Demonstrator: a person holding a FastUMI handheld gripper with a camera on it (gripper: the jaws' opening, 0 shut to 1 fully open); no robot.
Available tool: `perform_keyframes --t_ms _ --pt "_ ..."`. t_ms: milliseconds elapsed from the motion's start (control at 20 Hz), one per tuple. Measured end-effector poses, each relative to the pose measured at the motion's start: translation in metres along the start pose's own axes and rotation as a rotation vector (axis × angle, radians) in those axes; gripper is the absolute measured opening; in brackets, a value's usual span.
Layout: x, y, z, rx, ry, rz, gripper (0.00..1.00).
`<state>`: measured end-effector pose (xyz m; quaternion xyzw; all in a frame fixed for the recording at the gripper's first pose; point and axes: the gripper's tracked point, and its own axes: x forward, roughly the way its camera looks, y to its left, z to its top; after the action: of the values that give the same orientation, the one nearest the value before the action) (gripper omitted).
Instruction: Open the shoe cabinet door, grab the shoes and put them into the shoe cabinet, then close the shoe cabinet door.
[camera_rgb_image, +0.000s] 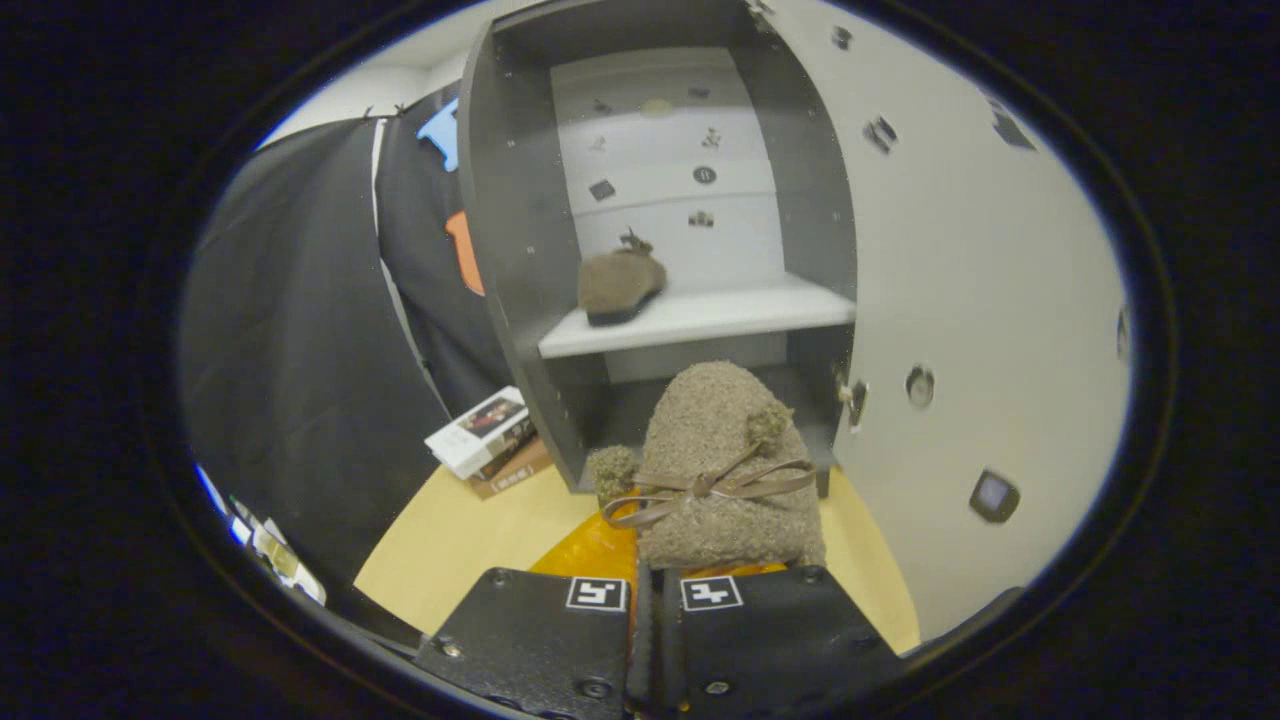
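The second shoe, a tan fuzzy slipper with a brown ribbon bow and pompoms (725, 470), hung just ahead of my gripper (655, 590); my two black fingers stood nearly together, pinched on its heel edge as far as I could judge, though the contact itself was hidden; its toe pointed toward twelve o'clock, at the dark grey shoe cabinet (520, 250). The cabinet's white door (980, 300) stood swung wide at about two o'clock; on the white shelf (720, 315) sat the matching slipper (618, 283), toward the shelf's eleven o'clock side. A small stack of boxes (485, 440) lay on the pale wooden floor (460, 540) at ten o'clock; I judged the placing step half done; next I needed to lift and carry my slipper forward onto the free shelf space beside its mate, release it, then close the door.
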<state>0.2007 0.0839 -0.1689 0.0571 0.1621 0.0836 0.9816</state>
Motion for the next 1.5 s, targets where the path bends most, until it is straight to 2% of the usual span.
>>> perform_keyframes --t_ms 200,350,700,850,1150,1400,1500 --pt "0.009 0.004 0.081 -0.054 -0.143 -0.021 0.07" --pt "0.034 0.002 0.133 -0.081 -0.203 -0.021 0.07" --pt "0.131 -0.002 0.207 -0.132 -0.214 -0.001 0.07" --pt "0.181 -0.01 0.219 -0.174 -0.184 -0.019 0.07" --pt "0.25 -0.025 0.207 -0.133 -0.061 -0.024 0.07" --pt "0.276 -0.043 0.193 -0.075 0.03 -0.065 0.07" --pt "0.284 -0.046 0.188 -0.096 0.063 -0.075 0.07"
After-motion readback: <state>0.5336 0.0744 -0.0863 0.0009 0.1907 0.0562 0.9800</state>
